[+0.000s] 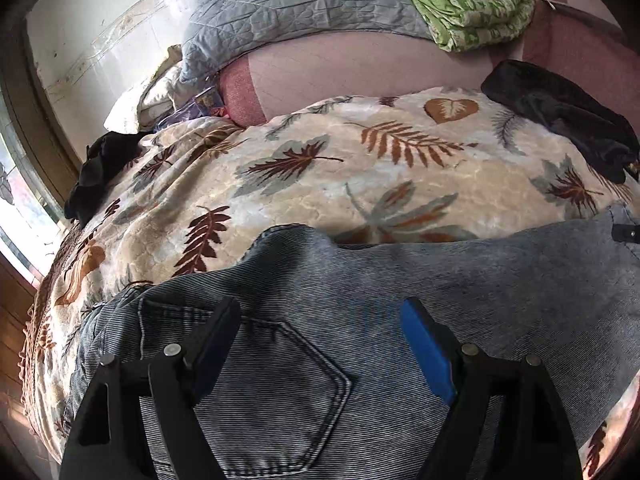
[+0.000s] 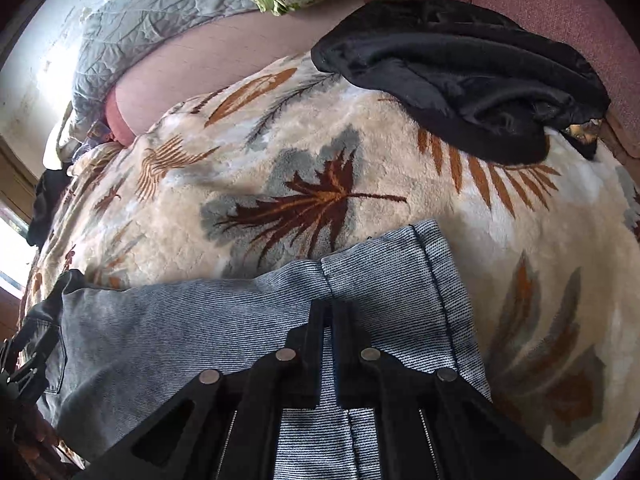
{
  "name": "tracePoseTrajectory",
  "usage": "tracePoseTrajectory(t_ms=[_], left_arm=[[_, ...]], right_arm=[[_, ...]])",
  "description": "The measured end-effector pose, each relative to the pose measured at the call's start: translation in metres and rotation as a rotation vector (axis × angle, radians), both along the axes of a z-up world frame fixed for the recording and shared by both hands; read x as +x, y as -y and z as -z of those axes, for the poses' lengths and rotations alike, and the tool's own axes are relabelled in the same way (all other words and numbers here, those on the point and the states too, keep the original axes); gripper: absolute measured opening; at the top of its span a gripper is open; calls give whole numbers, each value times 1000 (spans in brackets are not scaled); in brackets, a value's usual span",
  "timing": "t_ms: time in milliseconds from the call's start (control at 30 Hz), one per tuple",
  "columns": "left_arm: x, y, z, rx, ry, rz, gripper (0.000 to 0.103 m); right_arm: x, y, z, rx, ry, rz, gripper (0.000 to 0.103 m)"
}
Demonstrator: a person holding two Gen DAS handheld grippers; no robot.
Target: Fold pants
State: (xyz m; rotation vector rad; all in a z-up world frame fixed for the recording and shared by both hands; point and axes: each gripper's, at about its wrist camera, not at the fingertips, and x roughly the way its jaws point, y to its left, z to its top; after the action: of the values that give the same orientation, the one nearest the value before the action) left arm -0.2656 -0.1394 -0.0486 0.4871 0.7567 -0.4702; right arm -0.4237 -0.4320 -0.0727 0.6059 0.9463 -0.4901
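Note:
Grey-blue denim pants [image 1: 360, 276] lie across a cream leaf-print blanket [image 1: 320, 168]. In the left wrist view my left gripper [image 1: 320, 320] is open, its fingers spread just above the seat end by a back pocket [image 1: 272, 392]. In the right wrist view my right gripper [image 2: 331, 312] is shut on the leg end of the pants [image 2: 400, 276], near the hem. The pants stretch left from there toward the left gripper, seen at the left edge [image 2: 18, 364]. The blanket also fills the right wrist view [image 2: 280, 160].
A black garment [image 2: 460, 76] lies on the blanket beyond the right gripper, also seen in the left wrist view [image 1: 560, 120]. Another dark garment [image 1: 96, 172] sits at the blanket's left edge. A grey quilt [image 1: 288, 8] and green bedding [image 1: 472, 4] lie behind.

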Motion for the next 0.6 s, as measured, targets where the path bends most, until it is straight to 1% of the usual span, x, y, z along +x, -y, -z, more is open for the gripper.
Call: tracePoseTrajectory(t_ms=[100, 133, 167, 233, 300, 333, 433, 500, 533, 567, 600], left_arm=[[-4, 16, 19, 104, -14, 24, 82], [-5, 19, 25, 134, -10, 25, 82], [-6, 17, 26, 138, -3, 27, 82], [-10, 13, 21, 110, 13, 29, 82], [-17, 5, 16, 80, 18, 51, 82], [-21, 3, 16, 85, 14, 62, 82], [-28, -6, 30, 138, 5, 66, 83], [-32, -16, 31, 100, 30, 82, 83], [-32, -21, 31, 99, 37, 90, 84], [-33, -25, 31, 94, 42, 95, 84], [-33, -30, 30, 84, 40, 95, 84]], right_arm=[[-18, -8, -14, -9, 32, 6, 5], [-25, -13, -17, 2, 40, -6, 5], [-30, -19, -20, 15, 44, -25, 6], [-40, -36, -27, 21, 71, -64, 6], [-52, -56, -31, 37, 85, -116, 6], [-56, -66, -31, 42, 82, -135, 6], [-63, -91, -22, 48, 39, -183, 6], [-63, -102, -8, 48, -30, -190, 6], [-65, -105, -2, 47, -35, -188, 6], [-70, -108, -2, 26, -13, -182, 6], [-72, -110, -1, 21, -19, -187, 6]])
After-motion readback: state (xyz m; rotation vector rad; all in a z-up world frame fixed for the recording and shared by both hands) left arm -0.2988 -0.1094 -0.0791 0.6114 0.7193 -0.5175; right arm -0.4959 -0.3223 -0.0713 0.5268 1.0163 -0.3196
